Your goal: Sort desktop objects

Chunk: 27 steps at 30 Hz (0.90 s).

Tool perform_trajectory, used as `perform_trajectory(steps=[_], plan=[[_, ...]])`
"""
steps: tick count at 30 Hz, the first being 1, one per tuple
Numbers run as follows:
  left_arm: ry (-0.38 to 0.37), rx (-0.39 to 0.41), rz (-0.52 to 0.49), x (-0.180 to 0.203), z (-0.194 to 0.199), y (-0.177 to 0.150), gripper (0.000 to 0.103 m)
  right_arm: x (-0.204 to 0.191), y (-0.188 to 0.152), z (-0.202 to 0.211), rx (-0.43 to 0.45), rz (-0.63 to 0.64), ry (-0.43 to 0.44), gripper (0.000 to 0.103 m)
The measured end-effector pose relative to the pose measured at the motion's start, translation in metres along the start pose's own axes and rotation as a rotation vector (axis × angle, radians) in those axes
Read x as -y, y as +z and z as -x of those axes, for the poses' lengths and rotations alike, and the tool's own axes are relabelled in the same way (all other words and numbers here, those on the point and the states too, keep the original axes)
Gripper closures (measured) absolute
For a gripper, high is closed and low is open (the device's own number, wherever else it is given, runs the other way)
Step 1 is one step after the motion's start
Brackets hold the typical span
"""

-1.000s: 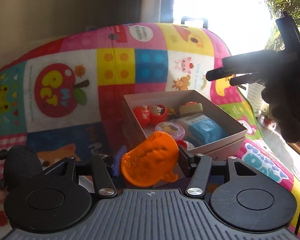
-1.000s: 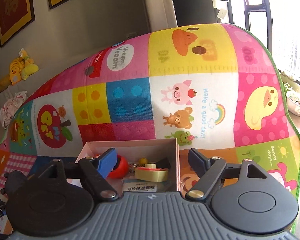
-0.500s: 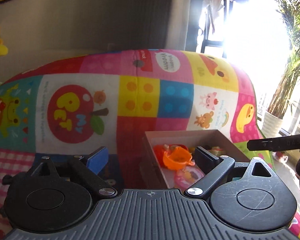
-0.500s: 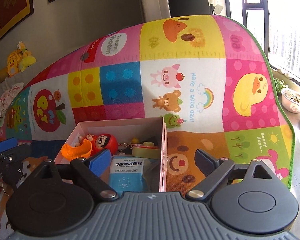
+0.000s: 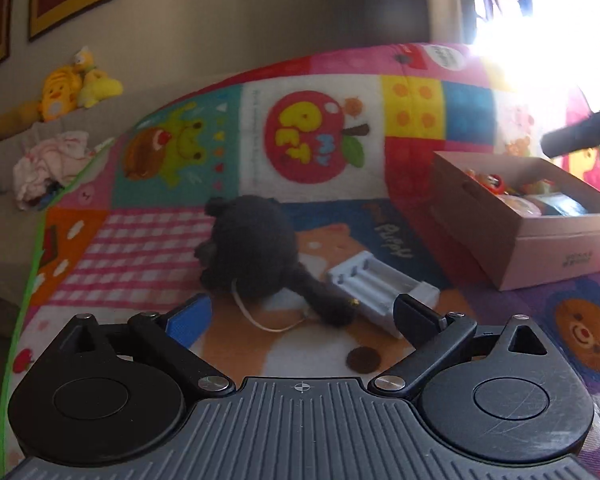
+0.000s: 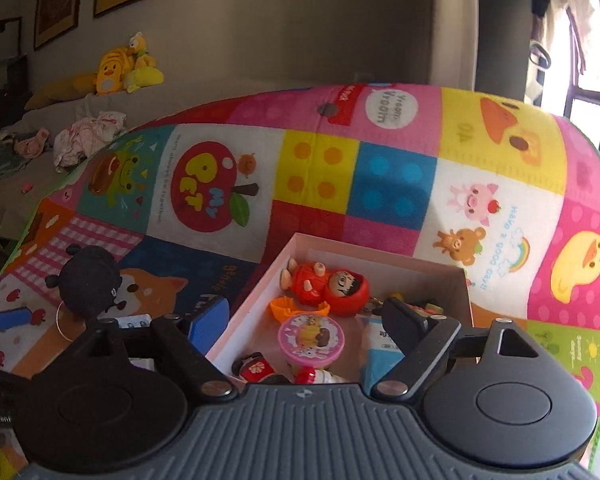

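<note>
The left gripper [image 5: 302, 312] is empty, its fingers spread wide, and it points down at the mat [image 5: 148, 248]. The things not yet sorted lie just in front of it. The black plush toy [image 5: 252, 248] is at about 11 o'clock from the fingertips. The grey battery holder [image 5: 380, 284] is at about 1 o'clock, and the dark tail of the plush lies across its near end. The pink box [image 5: 540, 240] stands well apart, at 2 o'clock.

I judge that the step in hand is to pick the next thing, probably the plush or the holder. To do it well, the fingers should come down on both sides of the round body of the plush, not on the thin white cord [image 5: 260, 320], and lift straight so the holder is not dragged.

The right gripper [image 6: 306, 316] is also empty with fingers wide apart, and it hovers over the box.

Count on the mat: one plush, one battery holder. In the box I can count one red doll [image 6: 328, 284], one orange toy [image 6: 296, 308], one pink round case [image 6: 311, 338], one blue packet [image 6: 380, 364], and some small pieces that are too hidden to count.
</note>
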<state>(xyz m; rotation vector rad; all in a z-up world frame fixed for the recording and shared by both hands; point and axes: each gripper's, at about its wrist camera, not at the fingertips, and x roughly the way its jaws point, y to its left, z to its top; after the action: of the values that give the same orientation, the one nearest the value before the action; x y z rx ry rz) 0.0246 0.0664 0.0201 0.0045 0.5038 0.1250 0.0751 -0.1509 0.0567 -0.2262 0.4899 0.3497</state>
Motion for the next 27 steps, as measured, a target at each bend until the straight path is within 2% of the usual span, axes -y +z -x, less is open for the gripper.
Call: perform_trajectory(steps=[1,3,4,5,7,11,13,15,16,18,22,27], plan=[[0.035,0.003,0.067,-0.013,0.0,-0.001,0.001,-0.016,0.001,-0.001,-0.001,0.032,0.047,0.035],[0.097,-0.019,0.239,-0.043,-0.002,-0.006,0.001,-0.047,-0.002,-0.009,-0.048,0.062,0.165,0.035],[0.105,-0.042,0.315,-0.056,-0.004,-0.009,0.001,-0.062,-0.005,-0.015,-0.073,0.075,0.197,0.035],[0.091,-0.052,0.373,-0.065,-0.005,-0.011,0.001,-0.075,-0.009,-0.023,-0.095,0.094,0.212,0.035],[0.07,-0.048,0.42,-0.074,-0.003,-0.013,0.001,-0.097,-0.017,-0.041,-0.128,0.12,0.207,0.034],[0.05,-0.014,0.389,-0.069,0.002,-0.016,0.0,-0.11,-0.023,-0.076,-0.172,0.114,0.178,0.026],[0.042,-0.001,0.372,-0.064,0.003,-0.015,0.0,-0.105,-0.026,-0.088,-0.214,0.084,0.18,0.026],[0.036,0.0,0.376,-0.063,0.002,-0.015,0.0,-0.099,-0.03,-0.087,-0.252,0.068,0.203,0.039],[0.036,-0.003,0.382,-0.064,0.001,-0.015,0.0,-0.097,-0.031,-0.084,-0.262,0.067,0.205,0.054],[0.038,-0.009,0.39,-0.065,0.0,-0.015,0.0,-0.091,-0.037,-0.07,-0.256,0.074,0.199,0.055],[0.049,-0.004,0.36,-0.06,0.002,-0.014,0.0,-0.07,-0.058,-0.025,-0.267,0.132,0.248,0.055],[0.063,-0.015,0.262,-0.043,0.003,-0.011,0.0,-0.032,-0.094,0.024,-0.265,0.223,0.185,0.055]])
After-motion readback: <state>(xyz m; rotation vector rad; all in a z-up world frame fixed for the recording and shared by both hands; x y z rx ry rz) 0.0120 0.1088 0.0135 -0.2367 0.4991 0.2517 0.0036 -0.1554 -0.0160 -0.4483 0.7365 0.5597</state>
